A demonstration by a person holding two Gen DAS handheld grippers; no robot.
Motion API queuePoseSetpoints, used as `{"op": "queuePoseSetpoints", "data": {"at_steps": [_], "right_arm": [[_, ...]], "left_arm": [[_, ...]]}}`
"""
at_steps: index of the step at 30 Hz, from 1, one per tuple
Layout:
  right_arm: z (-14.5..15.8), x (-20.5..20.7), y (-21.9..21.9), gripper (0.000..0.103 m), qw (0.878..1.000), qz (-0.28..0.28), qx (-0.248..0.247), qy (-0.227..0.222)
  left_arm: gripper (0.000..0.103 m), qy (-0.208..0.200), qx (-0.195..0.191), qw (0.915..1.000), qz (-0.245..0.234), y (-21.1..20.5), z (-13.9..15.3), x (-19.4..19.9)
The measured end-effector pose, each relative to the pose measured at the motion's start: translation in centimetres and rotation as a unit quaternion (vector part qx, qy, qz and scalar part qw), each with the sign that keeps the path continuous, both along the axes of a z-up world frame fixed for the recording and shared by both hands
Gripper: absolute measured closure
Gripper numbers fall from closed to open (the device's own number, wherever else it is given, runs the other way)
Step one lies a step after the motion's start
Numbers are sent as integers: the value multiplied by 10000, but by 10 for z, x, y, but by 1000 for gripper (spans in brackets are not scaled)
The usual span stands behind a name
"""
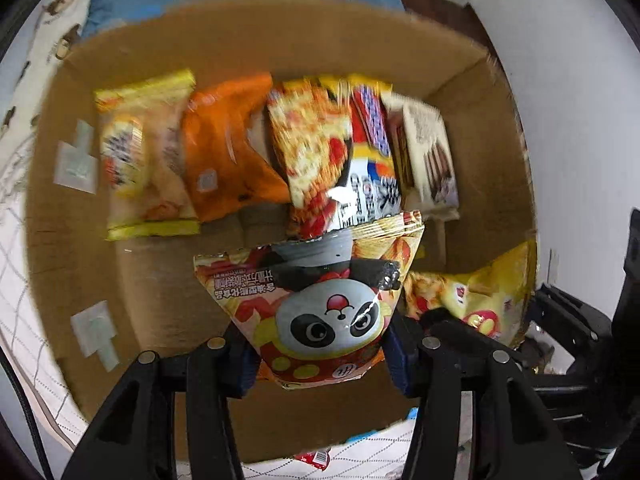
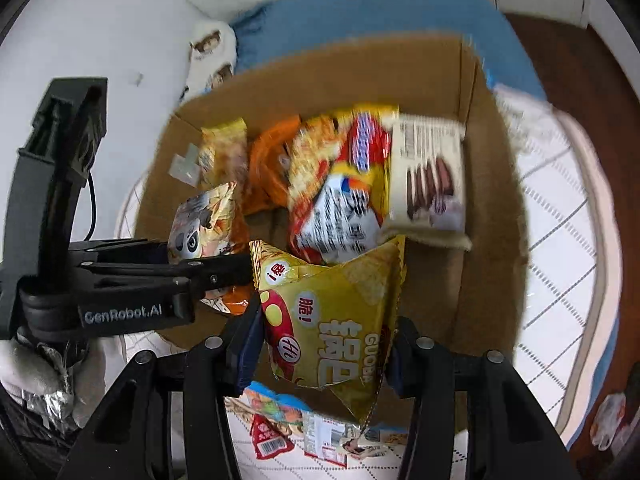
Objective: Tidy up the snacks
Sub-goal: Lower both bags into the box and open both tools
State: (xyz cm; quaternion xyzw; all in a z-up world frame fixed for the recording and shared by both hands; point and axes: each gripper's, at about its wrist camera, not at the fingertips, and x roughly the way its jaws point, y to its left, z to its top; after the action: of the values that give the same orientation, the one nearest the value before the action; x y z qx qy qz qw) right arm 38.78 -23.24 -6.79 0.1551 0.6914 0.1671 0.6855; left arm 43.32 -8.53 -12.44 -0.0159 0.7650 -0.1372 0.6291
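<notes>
The left gripper (image 1: 320, 356) holds the panda snack bag (image 1: 320, 312) nearest the left wrist camera; its blue pads press the bag's lower part from both sides, so this claw is closed on the bag. The bag hangs over the open cardboard box (image 1: 280, 32), above the bare part of its floor near the front wall.

In the right wrist view, the right gripper (image 2: 324, 356) has the yellow crisp bag (image 2: 336, 320) between its blue pads (image 2: 250, 344). The left pad touches the bag, but at the right pad contact is not clear, so one cannot tell if this grip is firm. This bag is over the front right corner of the box.

Along the back wall of the box lies a row of snacks: a yellow packet (image 1: 148, 152) toward the left wall, then an orange packet (image 1: 224, 148), a red and yellow packet (image 1: 316, 144), and a cream biscuit box (image 1: 428, 156) near the right wall. They lie side by side and partly overlap. Two pieces of clear tape (image 1: 76, 164) stick on the left wall.

Outside the box, just before its front wall, some small packets (image 2: 276, 420) lie on a white checked cloth (image 2: 560, 280).
</notes>
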Motion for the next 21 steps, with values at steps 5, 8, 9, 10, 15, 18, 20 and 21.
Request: {"op": "queuePoseSetpoints", "data": {"at_steps": [5,8,9,10,15,18,20,21], "right_arm": [[-15,-1,-1,7,9989,54,-418,219],[-14,-1,-2,7,9985,53,-517,193],[-13,-1,-3,7,9983,38,-546,198],[-13,-2,-4,7,9981,33,-589,202],[1,-5,-2,7,9968,-27,-798,67],[12,-10,-1,4,9945,-67,-1039,-99],[21,-14,1,4,9911,-72,-1296,-290],[25,-16,1,4,9898,-91,-1369,-370]], "left_arm": [[26,179,48,9998,65,3,-18,-1],[26,127,61,9998,103,5,-14,-2],[26,95,89,9999,87,5,-12,-2],[26,47,136,9999,91,6,-9,-2],[26,-340,323,9987,183,18,13,-6],[26,-681,443,9964,261,28,32,-18],[26,-946,537,9936,299,33,43,-25],[26,-1083,582,9919,323,35,51,-31]]}}
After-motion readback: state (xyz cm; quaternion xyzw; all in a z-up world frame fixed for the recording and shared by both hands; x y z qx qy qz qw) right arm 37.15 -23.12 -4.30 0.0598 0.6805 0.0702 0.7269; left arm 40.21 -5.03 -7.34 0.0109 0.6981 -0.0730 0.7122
